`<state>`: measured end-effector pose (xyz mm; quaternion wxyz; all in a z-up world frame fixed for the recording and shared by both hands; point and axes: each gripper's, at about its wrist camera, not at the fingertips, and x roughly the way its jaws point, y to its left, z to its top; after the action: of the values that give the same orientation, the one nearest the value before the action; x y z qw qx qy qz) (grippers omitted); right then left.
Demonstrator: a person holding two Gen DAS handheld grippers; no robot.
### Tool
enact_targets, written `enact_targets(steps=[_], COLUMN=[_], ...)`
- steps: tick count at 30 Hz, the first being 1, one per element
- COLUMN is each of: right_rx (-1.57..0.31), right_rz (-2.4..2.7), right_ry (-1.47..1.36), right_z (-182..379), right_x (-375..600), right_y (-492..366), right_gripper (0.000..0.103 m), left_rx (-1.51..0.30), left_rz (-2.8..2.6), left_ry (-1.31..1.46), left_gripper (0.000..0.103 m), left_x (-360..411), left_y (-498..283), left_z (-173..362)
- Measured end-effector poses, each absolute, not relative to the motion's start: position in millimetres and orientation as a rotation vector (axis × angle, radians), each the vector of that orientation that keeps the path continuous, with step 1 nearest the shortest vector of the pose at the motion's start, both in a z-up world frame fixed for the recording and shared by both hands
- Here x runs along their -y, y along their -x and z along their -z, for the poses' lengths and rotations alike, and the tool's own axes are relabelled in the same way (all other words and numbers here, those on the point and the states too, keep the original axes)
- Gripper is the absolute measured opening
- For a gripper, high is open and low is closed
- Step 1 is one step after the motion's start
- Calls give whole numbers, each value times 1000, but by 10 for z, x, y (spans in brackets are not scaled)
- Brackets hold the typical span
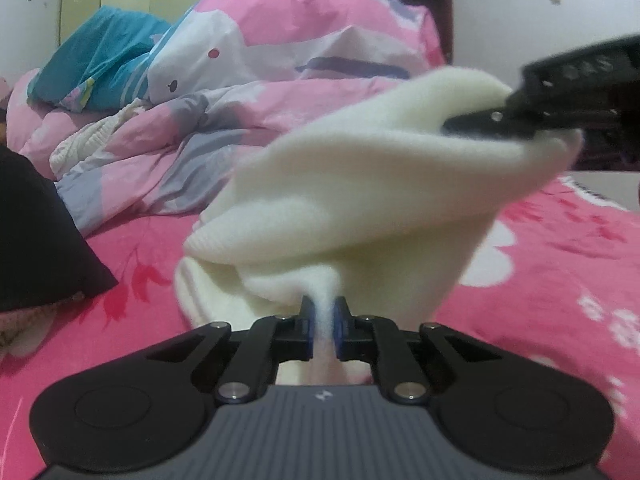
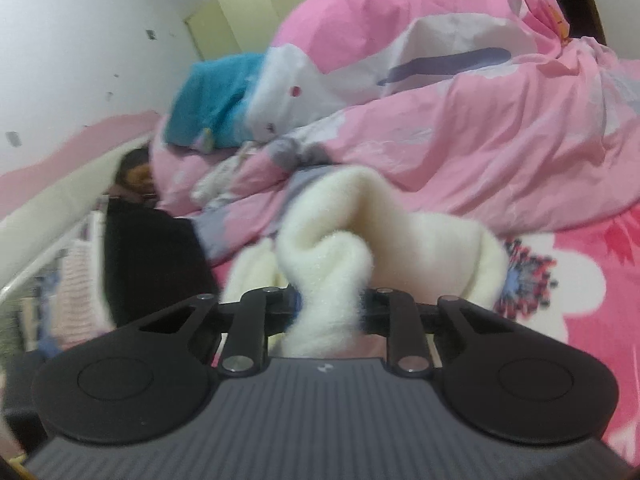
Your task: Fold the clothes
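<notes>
A cream fleece garment (image 1: 360, 184) is lifted above the pink floral bed sheet (image 1: 560, 272). My left gripper (image 1: 324, 312) is shut on a pinch of its lower edge. My right gripper shows in the left wrist view (image 1: 492, 120) at the upper right, shut on the garment's other end, which hangs between the two. In the right wrist view my right gripper (image 2: 328, 300) is shut on a thick bunch of the same cream garment (image 2: 400, 224), which hides the fingertips.
A rumpled pink, white and grey duvet (image 1: 304, 64) is piled at the back of the bed, with a teal pillow (image 1: 96, 52) at its left. A black cloth (image 1: 40, 232) lies at the left. A white knitted piece (image 1: 92, 140) lies beside the duvet.
</notes>
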<state>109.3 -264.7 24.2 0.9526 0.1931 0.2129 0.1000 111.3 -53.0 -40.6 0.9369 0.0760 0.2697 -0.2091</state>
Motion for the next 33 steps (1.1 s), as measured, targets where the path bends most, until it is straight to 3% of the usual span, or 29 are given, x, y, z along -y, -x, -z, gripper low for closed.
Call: enact_targets(steps=[8,19,24,25,26,28,33], right_rx=[-459,-638,-725,-721,-715,-659,-601], right_rz=[-257,-120,-84,-80,-74,-44,-150], right_ry=[-509,-730,-648,-601,-552,-448,-283], right_z=[-153,790,718,627,533,349,116], right_x=[2739,2986,3009,3007,3005,2992,2604], right_y=[80,1219,1283,1319,1358,1483,1166], right_gripper=[19,20,35,42,50,56,65], left_rx=[-570,-641,-653,-651,-649,-646,-637], left_rz=[524,625,644,647,650,652,658], left_ry=[-125,-76,-39,-27,-16,-3,28], left_gripper=[10,10,13,15,21,28,49], left_x=[179,-133,-202,-223,-245,-252,-268], left_y=[-164,682,736,740,744,735,712], left_z=[427,593,637,633,629,621,600])
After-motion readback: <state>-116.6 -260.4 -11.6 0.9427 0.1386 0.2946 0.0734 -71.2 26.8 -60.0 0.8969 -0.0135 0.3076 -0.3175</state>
